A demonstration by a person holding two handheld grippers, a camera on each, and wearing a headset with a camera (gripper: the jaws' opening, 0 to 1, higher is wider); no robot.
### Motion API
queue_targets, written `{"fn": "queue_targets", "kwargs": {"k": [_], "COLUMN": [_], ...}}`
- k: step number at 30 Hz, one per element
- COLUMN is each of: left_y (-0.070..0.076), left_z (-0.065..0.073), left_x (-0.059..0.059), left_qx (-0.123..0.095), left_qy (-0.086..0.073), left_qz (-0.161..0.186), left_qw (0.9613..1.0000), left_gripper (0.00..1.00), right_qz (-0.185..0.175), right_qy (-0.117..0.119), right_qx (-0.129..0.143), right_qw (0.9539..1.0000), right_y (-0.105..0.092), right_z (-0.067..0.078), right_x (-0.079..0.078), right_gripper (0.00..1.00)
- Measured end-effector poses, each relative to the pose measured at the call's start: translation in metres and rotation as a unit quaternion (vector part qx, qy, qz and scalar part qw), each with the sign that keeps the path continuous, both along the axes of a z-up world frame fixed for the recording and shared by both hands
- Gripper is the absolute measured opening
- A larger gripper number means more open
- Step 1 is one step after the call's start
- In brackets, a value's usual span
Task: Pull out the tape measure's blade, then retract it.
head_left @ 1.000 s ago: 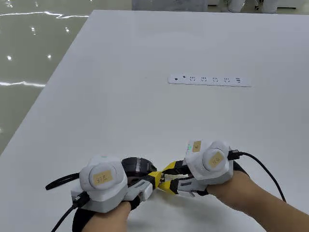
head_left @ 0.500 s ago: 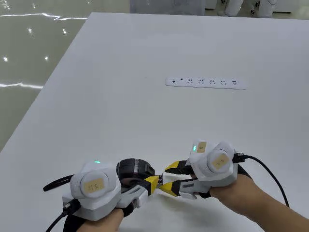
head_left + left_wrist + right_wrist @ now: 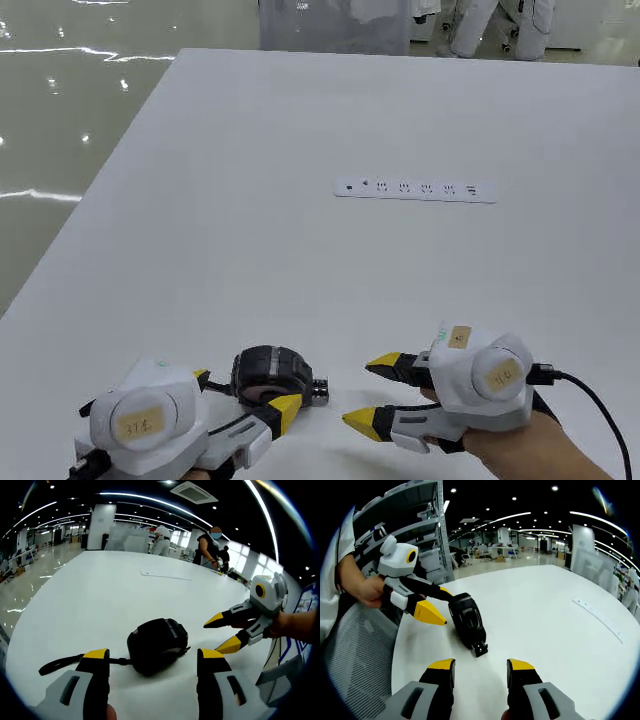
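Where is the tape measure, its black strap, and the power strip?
tape measure (image 3: 268, 372): head view, top of its black case.
black strap (image 3: 57, 664): left gripper view, middle of the strap lying on the table.
power strip (image 3: 415, 189): head view, middle of its white body.

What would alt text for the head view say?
A black tape measure lies on a white table between the open jaws of the left gripper; the right gripper, also open, points at it. A power strip lies farther back.

1. A broad white table (image 3: 250, 200) carries everything.
2. A white power strip (image 3: 415, 189) lies flat near its middle.
3. A black tape measure (image 3: 272, 374) sits near the front edge, apparently resting on the surface, with its dark strap (image 3: 60, 663) trailing alongside.
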State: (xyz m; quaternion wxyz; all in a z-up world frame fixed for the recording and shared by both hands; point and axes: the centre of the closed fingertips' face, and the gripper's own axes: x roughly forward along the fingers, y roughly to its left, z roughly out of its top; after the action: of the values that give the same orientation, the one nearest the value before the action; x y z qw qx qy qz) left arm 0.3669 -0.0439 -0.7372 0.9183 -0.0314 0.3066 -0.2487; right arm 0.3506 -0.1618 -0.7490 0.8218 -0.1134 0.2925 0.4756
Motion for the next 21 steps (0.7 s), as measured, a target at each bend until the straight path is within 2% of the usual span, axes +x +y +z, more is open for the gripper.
{"fn": "queue_targets", "kwargs": {"k": [3, 7, 13, 16, 19, 21], "left_y": [0.004, 0.009, 0.019, 0.023, 0.026, 0.028], "left_z": [0.002, 0.006, 0.011, 0.014, 0.019, 0.02], "left_x": [-0.005, -0.012, -0.023, -0.027, -0.031, -0.033], "left_qx": [0.008, 0.004, 0.01, 0.017, 0.02, 0.022], "left_qy": [-0.005, -0.005, -0.011, -0.015, -0.025, -0.024], "left_qz": [-0.014, -0.026, -0.04, -0.049, -0.06, -0.062], "left_qw": [0.9999, 0.9996, 0.9991, 0.9986, 0.9977, 0.9976], "left_gripper": [0.7, 0.75, 0.81, 0.81, 0.84, 0.84], "right_qz": [-0.009, -0.025, -0.047, -0.055, -0.064, -0.068], "right_qy": [-0.006, -0.01, -0.017, -0.017, -0.018, -0.02], "right_qx": [0.001, -0.001, -0.002, -0.003, -0.002, -0.007], "right_qw": [0.9999, 0.9996, 0.9987, 0.9983, 0.9978, 0.9975], "right_y": [-0.008, -0.021, -0.038, -0.046, -0.054, -0.058], "right_z": [0.004, 0.01, 0.017, 0.019, 0.023, 0.024], "right_x": [-0.003, -0.009, -0.017, -0.021, -0.027, -0.03], "right_gripper": [0.45, 0.49, 0.57, 0.59, 0.61, 0.63]}}
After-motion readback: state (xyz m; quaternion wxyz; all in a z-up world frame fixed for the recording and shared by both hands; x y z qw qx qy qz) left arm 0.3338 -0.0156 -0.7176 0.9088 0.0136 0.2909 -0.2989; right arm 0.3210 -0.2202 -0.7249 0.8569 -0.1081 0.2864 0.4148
